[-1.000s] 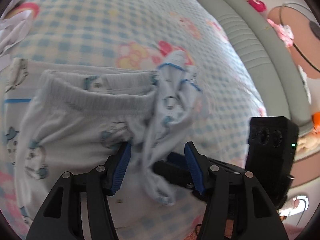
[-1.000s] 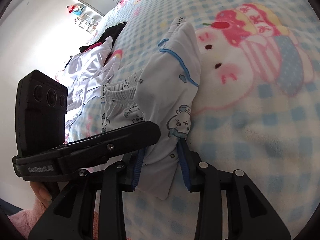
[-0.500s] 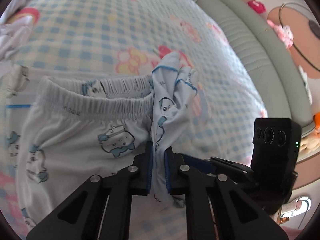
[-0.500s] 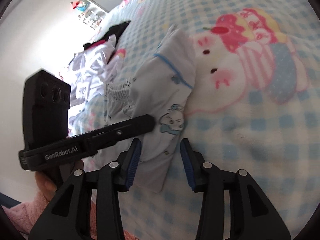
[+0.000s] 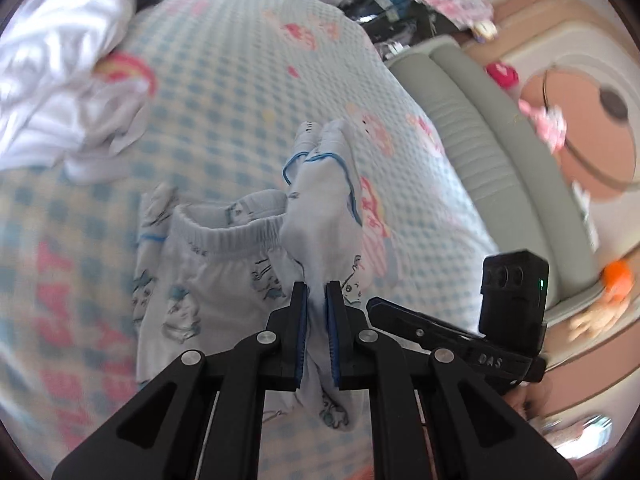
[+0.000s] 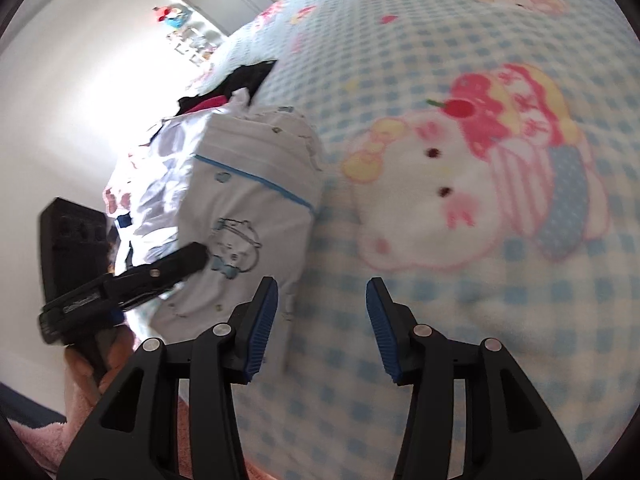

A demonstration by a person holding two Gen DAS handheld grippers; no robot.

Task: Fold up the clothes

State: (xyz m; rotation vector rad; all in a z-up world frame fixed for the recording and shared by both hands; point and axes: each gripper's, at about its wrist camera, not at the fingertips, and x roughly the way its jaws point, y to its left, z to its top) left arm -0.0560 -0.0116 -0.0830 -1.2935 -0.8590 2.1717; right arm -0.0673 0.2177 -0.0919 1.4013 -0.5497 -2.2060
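Just ahead of the parted, empty right gripper (image 6: 322, 322), the left gripper (image 5: 317, 334) clamps the pale-blue cartoon-print cotton pyjama leg (image 5: 320, 216), apparently mid-fold, next carrying it across the elastic waistband (image 5: 228, 234).

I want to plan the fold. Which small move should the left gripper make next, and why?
Probably carry the pinched pant leg across toward the waistband. The left gripper is shut on its fabric; the right gripper has just opened with nothing between its pads, so the leg is free to follow.
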